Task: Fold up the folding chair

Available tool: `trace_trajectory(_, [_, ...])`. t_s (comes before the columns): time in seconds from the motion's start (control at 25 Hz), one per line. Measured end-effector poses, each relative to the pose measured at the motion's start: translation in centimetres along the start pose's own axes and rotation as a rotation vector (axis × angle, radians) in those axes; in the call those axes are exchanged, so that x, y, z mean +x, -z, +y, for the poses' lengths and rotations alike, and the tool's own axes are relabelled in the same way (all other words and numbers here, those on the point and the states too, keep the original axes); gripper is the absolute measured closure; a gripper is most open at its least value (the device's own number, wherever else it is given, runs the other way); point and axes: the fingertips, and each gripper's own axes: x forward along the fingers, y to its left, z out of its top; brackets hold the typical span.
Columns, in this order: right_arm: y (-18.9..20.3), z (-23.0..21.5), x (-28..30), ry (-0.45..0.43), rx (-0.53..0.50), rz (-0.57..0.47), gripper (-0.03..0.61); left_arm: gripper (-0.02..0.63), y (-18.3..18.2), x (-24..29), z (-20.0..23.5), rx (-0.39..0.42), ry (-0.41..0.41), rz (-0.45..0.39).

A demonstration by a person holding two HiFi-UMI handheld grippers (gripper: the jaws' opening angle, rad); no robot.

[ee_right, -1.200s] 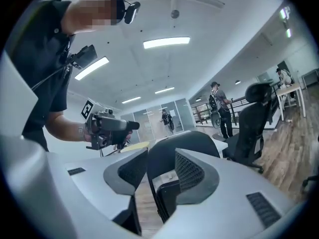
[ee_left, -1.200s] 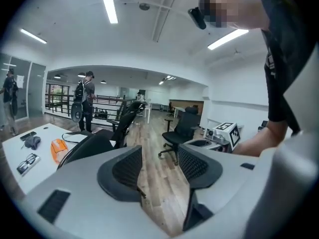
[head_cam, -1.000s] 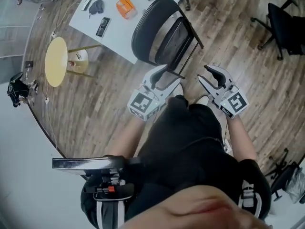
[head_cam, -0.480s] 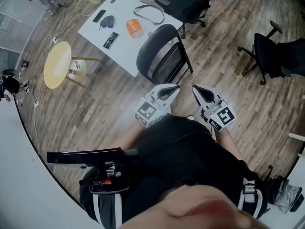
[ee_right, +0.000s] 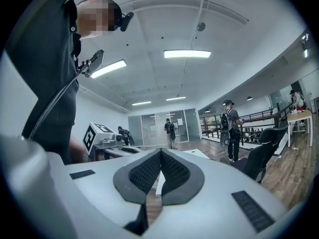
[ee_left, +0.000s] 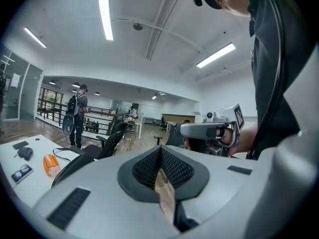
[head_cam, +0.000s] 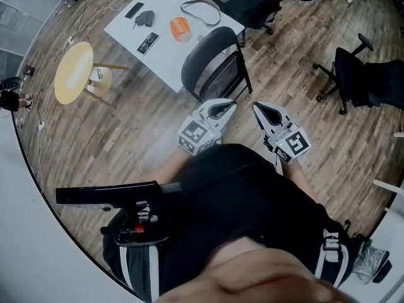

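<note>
Left gripper: jaws fully together, nothing between them. Right gripper: jaws likewise closed and empty. The two grippers are held side by side, clear of the one folding chair. It stands on the wood floor just ahead of them, beside the near edge of the one white table. On the table are one orange object and one looped cable. One round yellow side table stands well apart at left.
</note>
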Motion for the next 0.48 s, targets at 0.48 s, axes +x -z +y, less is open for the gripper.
trace_trajectory(0.48, [0.85, 0.39, 0.56, -0.019, 0.008, 0.006, 0.569, 0.609, 0.98, 0.15, -0.05, -0.017, -0.004, 0.020])
